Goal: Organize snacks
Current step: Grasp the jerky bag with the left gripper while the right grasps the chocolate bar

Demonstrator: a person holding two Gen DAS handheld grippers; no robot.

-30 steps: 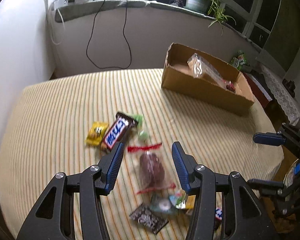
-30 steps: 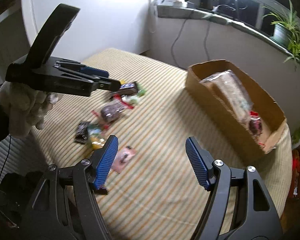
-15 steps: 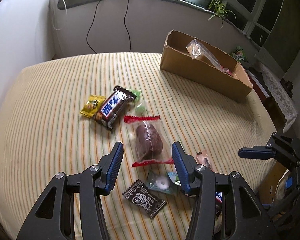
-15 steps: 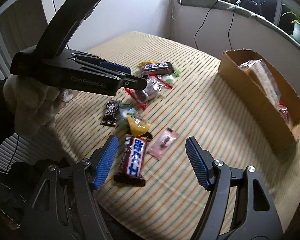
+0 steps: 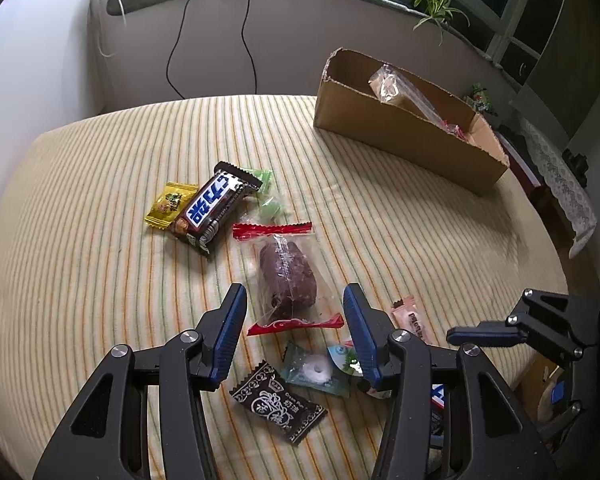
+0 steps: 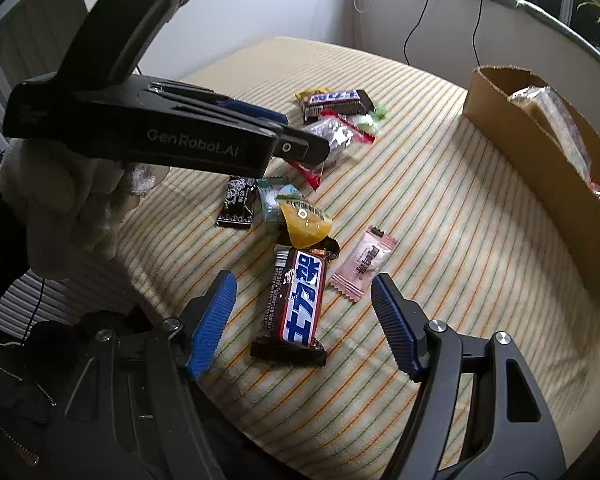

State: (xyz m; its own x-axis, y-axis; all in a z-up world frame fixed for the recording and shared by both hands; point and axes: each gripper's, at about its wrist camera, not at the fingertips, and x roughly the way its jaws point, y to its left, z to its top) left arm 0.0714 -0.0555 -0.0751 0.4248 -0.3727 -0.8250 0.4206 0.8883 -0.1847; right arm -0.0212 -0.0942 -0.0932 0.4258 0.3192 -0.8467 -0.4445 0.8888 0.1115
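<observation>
Snacks lie scattered on a striped tablecloth [image 5: 80,240]. My left gripper [image 5: 294,316] is open above a clear red-ended packet with a brown cake [image 5: 286,276], jaws on either side of its near end. Beyond lie a Snickers bar [image 5: 214,208], a yellow candy [image 5: 170,204] and green candies [image 5: 268,204]. My right gripper [image 6: 304,300] is open over a second Snickers bar [image 6: 298,300], with a pink candy [image 6: 364,262] to its right. The cardboard box [image 5: 404,128] at the far right holds a clear bag [image 5: 396,84].
Near the left gripper lie a black candy [image 5: 278,406] and a teal mint packet [image 5: 316,368]. An orange jelly cup [image 6: 304,226] sits beyond the second bar. Cables hang on the back wall [image 5: 220,56]. The table edge falls away at right.
Both grippers came down and closer to the table. The left now frames the brown cake packet; the right moved over the second Snickers bar. Both stayed open.
</observation>
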